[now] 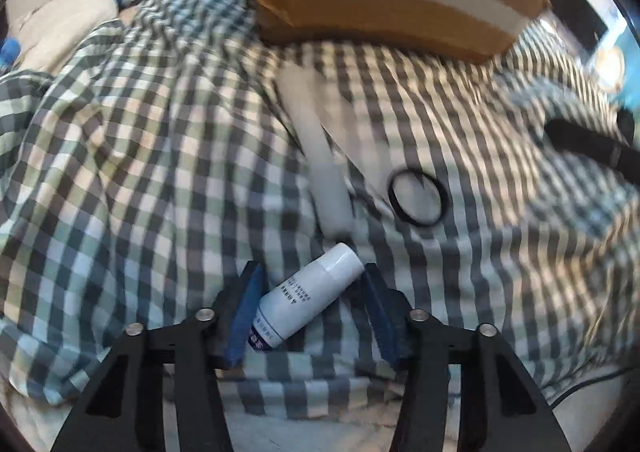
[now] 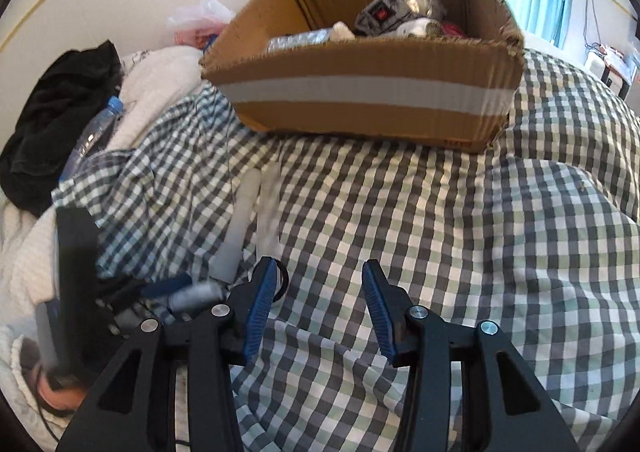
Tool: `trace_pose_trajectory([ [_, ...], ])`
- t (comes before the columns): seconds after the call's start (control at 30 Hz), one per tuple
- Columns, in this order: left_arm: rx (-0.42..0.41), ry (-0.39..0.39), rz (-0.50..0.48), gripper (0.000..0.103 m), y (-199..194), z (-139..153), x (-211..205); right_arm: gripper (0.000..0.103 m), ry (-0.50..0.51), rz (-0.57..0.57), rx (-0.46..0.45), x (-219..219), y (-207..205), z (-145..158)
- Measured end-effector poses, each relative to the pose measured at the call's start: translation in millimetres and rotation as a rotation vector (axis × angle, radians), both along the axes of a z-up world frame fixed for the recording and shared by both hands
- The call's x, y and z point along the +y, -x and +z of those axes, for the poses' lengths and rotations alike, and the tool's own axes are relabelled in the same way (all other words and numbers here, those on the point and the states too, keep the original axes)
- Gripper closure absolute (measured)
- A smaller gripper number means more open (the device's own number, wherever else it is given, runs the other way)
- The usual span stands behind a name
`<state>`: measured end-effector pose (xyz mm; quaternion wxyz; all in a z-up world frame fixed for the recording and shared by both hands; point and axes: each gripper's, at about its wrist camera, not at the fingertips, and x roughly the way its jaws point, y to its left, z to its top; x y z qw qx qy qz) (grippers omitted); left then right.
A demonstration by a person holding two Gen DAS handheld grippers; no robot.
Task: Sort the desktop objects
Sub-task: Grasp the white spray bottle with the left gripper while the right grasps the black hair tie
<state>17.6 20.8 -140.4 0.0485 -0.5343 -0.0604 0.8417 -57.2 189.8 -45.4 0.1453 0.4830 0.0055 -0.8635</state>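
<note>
The left gripper (image 1: 310, 306) has its jaws spread on either side of the small white bottle (image 1: 308, 298), which lies slanted between them on the checked cloth (image 1: 140, 156), seemingly lined up for a pinch. The right gripper (image 2: 320, 308) hangs spread and empty. Only its view looks into the cardboard box (image 2: 360, 92) ahead, already holding things; the left view alone shows the black ring (image 1: 418, 198) just beyond the bottle.

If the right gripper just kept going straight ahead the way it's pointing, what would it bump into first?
Probably the checked cloth, which rises ahead of the open right gripper. Beyond it stands the cardboard box, though depth is hard to judge.
</note>
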Motion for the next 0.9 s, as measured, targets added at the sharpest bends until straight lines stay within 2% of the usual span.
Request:
trace_pose_trajectory([
  [0.13,0.077,-0.038,0.091,0.062,0.0,14.2,-21.3,0.059,-0.028,0.026,-0.01,-10.5,5.2,-12.7],
  [0.23,0.04,-0.089,0.127,0.061,4.5,9.6,-32.6,0.059,-0.046,0.053,-0.03,-20.7,9.0,-28.5],
  [0.33,0.007,-0.079,0.091,0.052,3.7,4.3,-26.6,0.059,-0.066,0.073,-0.056,-29.2,11.0,-43.9],
  [0.4,-0.029,-0.042,0.063,0.037,0.8,-1.2,-17.9,0.059,-0.064,0.1,-0.076,-34.6,11.4,-52.4],
  [0.47,-0.049,-0.041,0.063,0.034,-1.7,-5.1,-18.9,0.059,-0.071,0.111,-0.076,-39.1,11.5,-56.8],
  [0.5,-0.05,-0.048,0.071,0.034,-0.4,-6.9,-21.1,0.063,-0.073,0.114,-0.072,-41.0,12.3,-58.1],
  [0.53,-0.056,-0.054,0.08,0.035,0.1,-8.1,-22.9,0.065,-0.07,0.119,-0.074,-42.6,13.7,-59.2],
  [0.57,-0.059,-0.049,0.087,0.049,0.3,-8.6,-23.8,0.069,-0.066,0.123,-0.081,-43.9,15.5,-60.8],
  [0.6,-0.06,-0.04,0.089,0.054,0.2,-9.3,-25.1,0.077,-0.065,0.126,-0.089,-45.0,17.5,-63.1],
  [0.67,-0.041,-0.039,0.091,0.059,-1.8,-6.9,-25.8,0.089,-0.073,0.133,-0.113,-46.5,20.2,-68.9],
  [0.77,0.035,-0.037,0.115,0.067,-8.4,5.6,-31.4,0.1,-0.051,0.136,-0.117,-44.6,20.4,-67.2],
  [0.9,0.092,-0.08,0.176,0.071,-14.8,17.6,-44.7,0.1,-0.034,0.124,-0.09,-39.7,16.1,-57.0],
])
